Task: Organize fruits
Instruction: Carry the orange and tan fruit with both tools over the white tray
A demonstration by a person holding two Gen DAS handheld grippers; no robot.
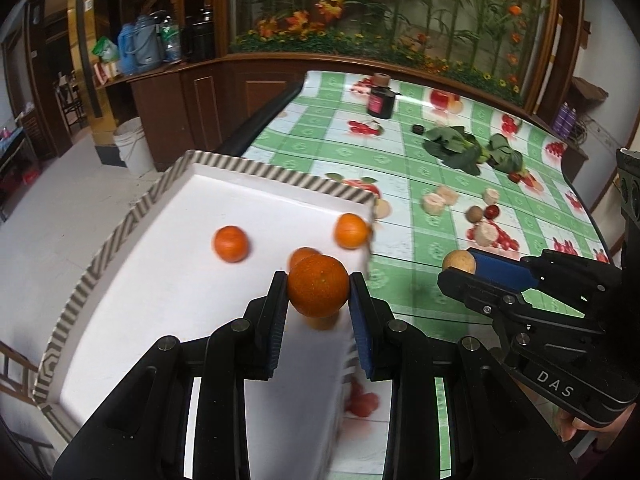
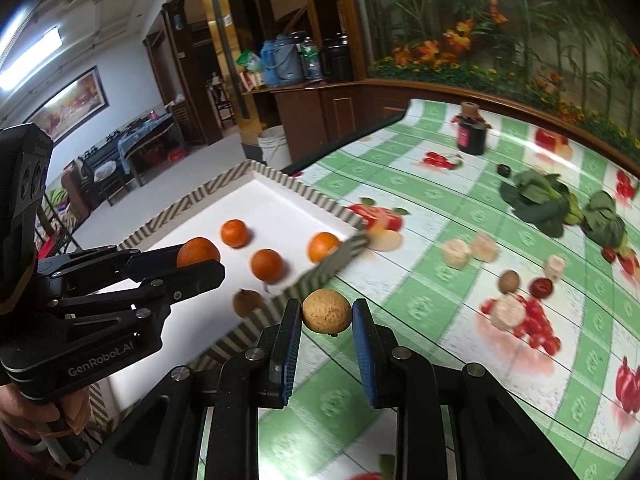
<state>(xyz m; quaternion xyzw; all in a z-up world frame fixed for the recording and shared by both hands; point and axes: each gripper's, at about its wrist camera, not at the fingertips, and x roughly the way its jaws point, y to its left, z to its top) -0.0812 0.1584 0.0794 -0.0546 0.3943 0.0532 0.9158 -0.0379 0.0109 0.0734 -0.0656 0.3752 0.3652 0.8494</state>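
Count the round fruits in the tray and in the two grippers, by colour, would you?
orange: 4, three loose in the tray, one in the left gripper
brown fruit: 2, one blurred in the tray, one in the right gripper
Total: 6

The blurred brown fruit (image 2: 247, 302) in the tray (image 2: 256, 190) is perhaps a longan.
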